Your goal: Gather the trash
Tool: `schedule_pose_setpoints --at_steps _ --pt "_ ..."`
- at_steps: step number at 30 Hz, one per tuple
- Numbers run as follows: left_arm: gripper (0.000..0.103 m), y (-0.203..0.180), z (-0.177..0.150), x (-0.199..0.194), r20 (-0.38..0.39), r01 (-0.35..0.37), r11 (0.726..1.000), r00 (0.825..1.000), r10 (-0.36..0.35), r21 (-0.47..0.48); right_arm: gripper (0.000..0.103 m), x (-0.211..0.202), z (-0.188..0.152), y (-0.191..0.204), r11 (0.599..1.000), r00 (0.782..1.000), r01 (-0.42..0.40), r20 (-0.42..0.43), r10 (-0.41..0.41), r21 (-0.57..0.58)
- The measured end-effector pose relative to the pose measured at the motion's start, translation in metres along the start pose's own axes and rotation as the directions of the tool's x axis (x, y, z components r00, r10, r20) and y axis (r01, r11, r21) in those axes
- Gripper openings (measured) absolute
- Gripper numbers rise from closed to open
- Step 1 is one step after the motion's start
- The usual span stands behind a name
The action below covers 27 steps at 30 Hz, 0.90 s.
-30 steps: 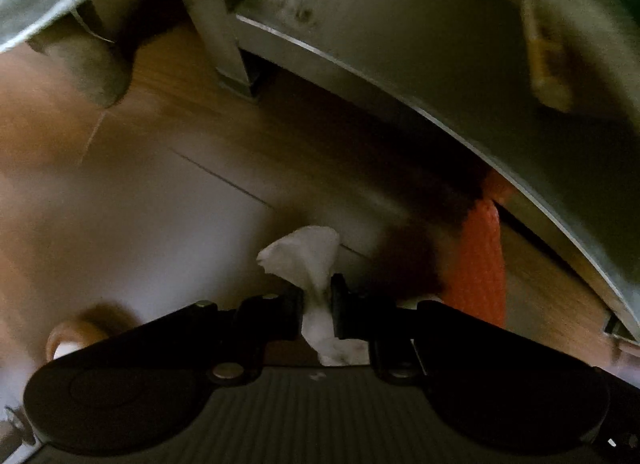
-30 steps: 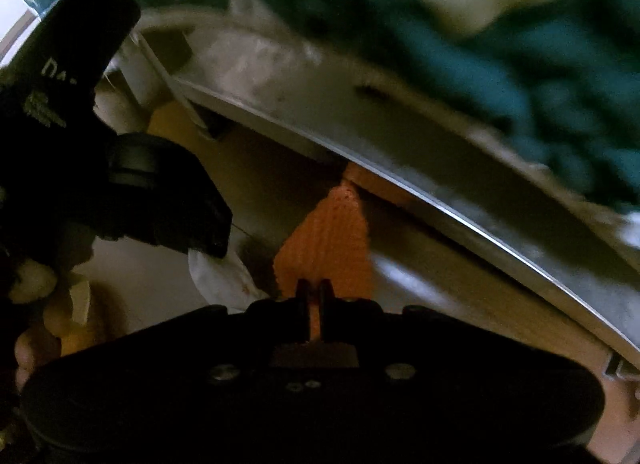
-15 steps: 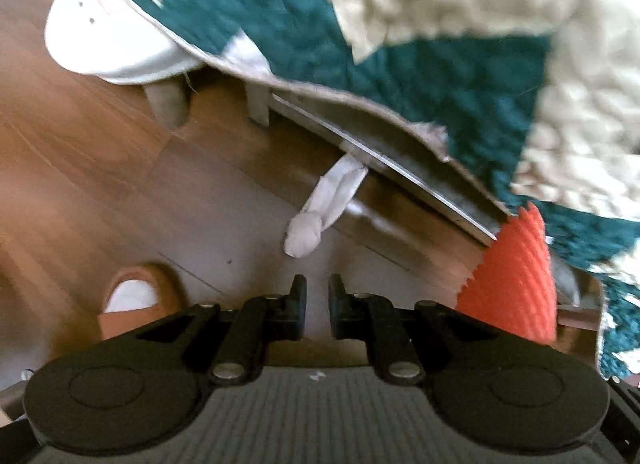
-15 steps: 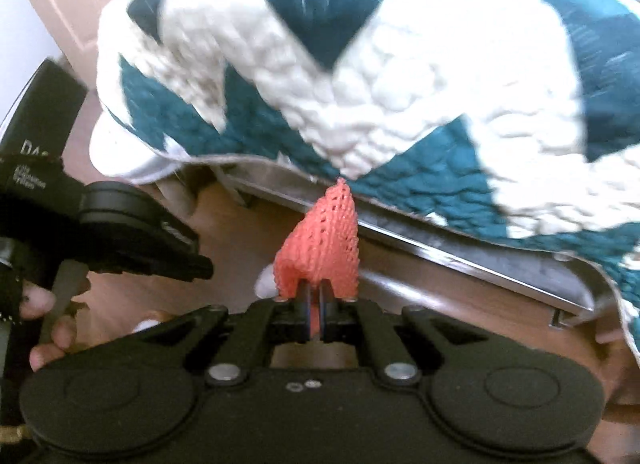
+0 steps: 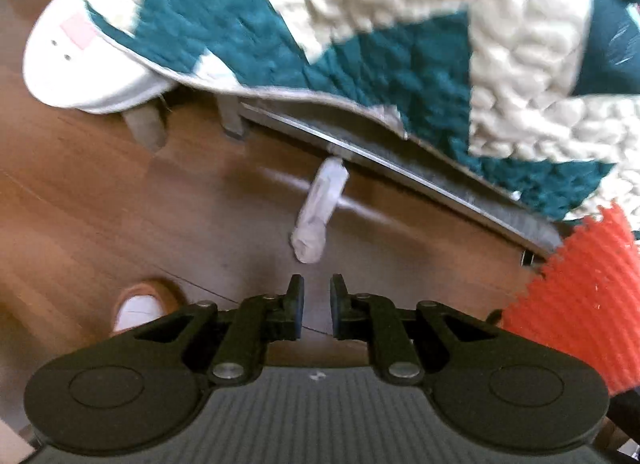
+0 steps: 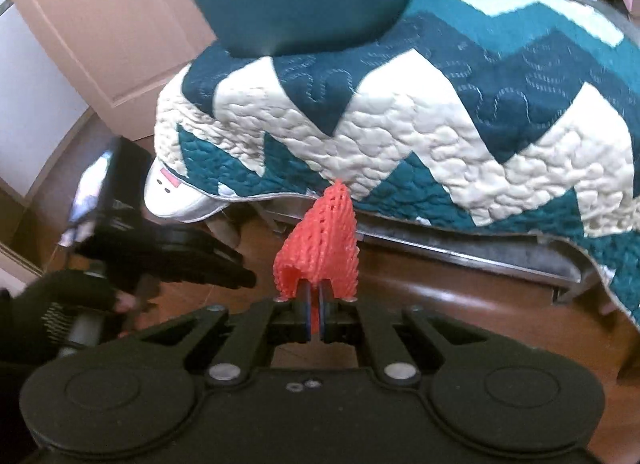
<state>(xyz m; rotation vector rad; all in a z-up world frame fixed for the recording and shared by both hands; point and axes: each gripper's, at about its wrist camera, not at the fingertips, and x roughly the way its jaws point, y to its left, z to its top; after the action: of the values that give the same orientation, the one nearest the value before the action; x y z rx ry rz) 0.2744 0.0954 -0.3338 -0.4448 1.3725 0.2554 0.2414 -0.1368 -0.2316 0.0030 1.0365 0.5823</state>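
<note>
My left gripper (image 5: 316, 284) hangs over the wooden floor, its jaws opening with nothing between them. A white crumpled tissue-like piece (image 5: 318, 212) lies on the floor below it, one end at the bed's metal rail. My right gripper (image 6: 316, 292) is shut on an orange-red foam net (image 6: 320, 248), which stands up from the pads. The same net (image 5: 580, 304) shows at the right edge of the left wrist view. In the right wrist view the left gripper (image 6: 240, 280) sits at the left, held by a gloved hand (image 6: 80, 304).
A bed with a teal and white zigzag quilt (image 6: 440, 124) fills the far side, on a metal frame (image 5: 400, 168) with legs (image 5: 232, 120). A foot in a brown slipper (image 5: 140, 304) stands on the floor. A door (image 6: 100, 24) is at the back left.
Both grippers have risen from under the bed. A second ago the left gripper held the white piece; its jaws are now empty and the piece lies on the floor. The right still grips the net.
</note>
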Motion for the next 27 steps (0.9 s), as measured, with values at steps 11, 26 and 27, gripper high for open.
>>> schedule_pose_setpoints --at_steps 11,26,27 --pt "0.079 -0.01 0.032 0.14 -0.123 -0.048 0.998 0.991 0.052 0.041 0.004 0.029 0.011 -0.032 0.988 0.996 -0.024 -0.076 0.036 0.155" --pt "0.051 -0.021 0.022 0.223 -0.164 -0.102 0.987 0.979 0.122 0.124 0.004 0.044 0.004 -0.046 0.956 0.983 -0.048 -0.155 0.096 0.291" --pt "0.041 -0.022 0.021 0.223 -0.163 -0.099 0.988 0.979 0.118 0.12 0.004 0.044 0.004 -0.046 0.956 0.984 -0.049 -0.152 0.096 0.29"
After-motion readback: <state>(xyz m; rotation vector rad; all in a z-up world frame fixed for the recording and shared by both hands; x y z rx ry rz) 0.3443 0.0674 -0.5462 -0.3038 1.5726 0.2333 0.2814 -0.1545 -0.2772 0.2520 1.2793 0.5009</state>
